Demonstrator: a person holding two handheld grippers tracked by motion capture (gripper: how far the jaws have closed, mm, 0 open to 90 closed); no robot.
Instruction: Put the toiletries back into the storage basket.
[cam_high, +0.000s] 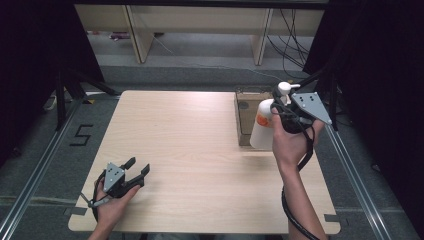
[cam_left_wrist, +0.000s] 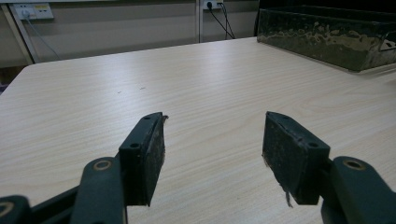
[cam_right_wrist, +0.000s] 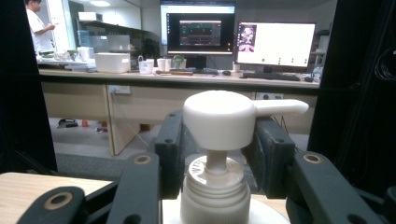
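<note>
A pale wooden table (cam_high: 200, 150) is sitting inside a dark-curtained bay, with grey floor and metal rails running along both sides and desk legs and loose cables showing beyond its far edge. Most of the tabletop is lying bare — the whole middle and left are open, and the near edge is cut off by the bottom of the high view.

Nearest, at the table's front left corner, the left gripper (cam_high: 137, 169) is resting low in the person's left hand (cam_high: 111, 205), its jaws spread wide apart and gripping nothing. In the left gripper view the worn pads (cam_left_wrist: 154, 151) are hanging just over the wood, with clear board running ahead of them.

Farther off, by the right edge, the right hand (cam_high: 290, 142) is holding the right gripper (cam_right_wrist: 218, 154) up at a white pump bottle (cam_high: 264, 125). Its jaws are sitting on either side of the bottle's neck, under the pump head (cam_right_wrist: 219, 119) — whether they are actually pressing on it is hard to tell. The bottle's base is hidden in the right gripper view, and its orange label is too small to read.

Just behind the bottle, a dark open box (cam_high: 246, 112) is standing near the far right corner; its inside is partly hidden.
</note>
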